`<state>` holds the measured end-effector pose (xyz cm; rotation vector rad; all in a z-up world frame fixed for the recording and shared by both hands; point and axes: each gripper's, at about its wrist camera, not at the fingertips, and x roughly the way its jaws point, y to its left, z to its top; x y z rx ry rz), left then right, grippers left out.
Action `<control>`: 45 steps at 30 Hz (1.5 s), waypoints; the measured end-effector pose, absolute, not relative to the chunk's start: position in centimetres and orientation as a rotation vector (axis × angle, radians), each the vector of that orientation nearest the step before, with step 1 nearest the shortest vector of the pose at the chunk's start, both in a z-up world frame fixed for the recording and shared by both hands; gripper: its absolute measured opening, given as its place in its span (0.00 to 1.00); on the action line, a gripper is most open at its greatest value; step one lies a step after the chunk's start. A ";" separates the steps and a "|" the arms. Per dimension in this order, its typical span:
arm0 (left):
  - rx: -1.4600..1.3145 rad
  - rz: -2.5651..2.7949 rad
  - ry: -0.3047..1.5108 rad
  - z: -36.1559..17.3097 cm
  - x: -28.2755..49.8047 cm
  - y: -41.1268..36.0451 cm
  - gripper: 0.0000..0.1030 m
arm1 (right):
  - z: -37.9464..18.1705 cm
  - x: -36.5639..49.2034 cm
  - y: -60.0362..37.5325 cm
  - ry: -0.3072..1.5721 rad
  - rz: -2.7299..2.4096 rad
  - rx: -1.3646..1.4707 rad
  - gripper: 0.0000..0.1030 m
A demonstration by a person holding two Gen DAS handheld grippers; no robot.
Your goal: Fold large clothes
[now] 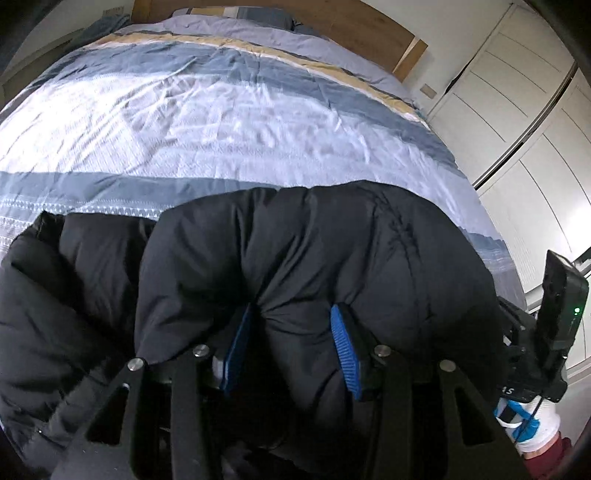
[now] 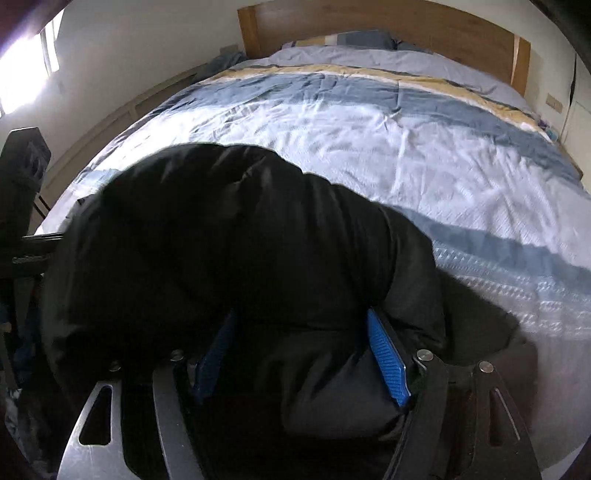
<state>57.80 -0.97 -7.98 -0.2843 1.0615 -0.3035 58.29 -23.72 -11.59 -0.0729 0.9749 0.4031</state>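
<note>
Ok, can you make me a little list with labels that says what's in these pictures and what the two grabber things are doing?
place: bedroom
garment: puffy black quilted jacket, bunched at the near edge of the bed
surface: bed with a blue, white and yellow striped cover
behind the bed: wooden headboard
left gripper: blue-padded fingers squeezing a fold of the jacket
right gripper: fingers wider apart, jacket bulging between them; grip uncertain
to the side: white wardrobe doors

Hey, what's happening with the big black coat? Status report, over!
Left gripper clamped on black puffy jacket. Right gripper: jacket bunched between its blue pads, grip unclear. Jacket at near edge of striped bedspread. Nothing in the way.
</note>
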 end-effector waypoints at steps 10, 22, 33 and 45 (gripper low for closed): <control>-0.288 -0.377 0.994 -2.0 53.5 -2.5 0.42 | -7.3 55.3 -24.3 0.912 0.448 -0.097 0.69; -0.231 -0.410 1.159 -9.2 51.9 -6.3 0.42 | -10.7 54.2 -25.3 0.974 0.443 -0.111 0.69; -0.254 -0.380 1.066 -2.0 46.1 -3.6 0.42 | -6.2 49.6 -27.4 0.958 0.415 -0.051 0.69; -0.226 -0.323 0.909 7.6 29.7 5.0 0.56 | 4.7 31.4 -33.6 0.802 0.395 0.069 0.78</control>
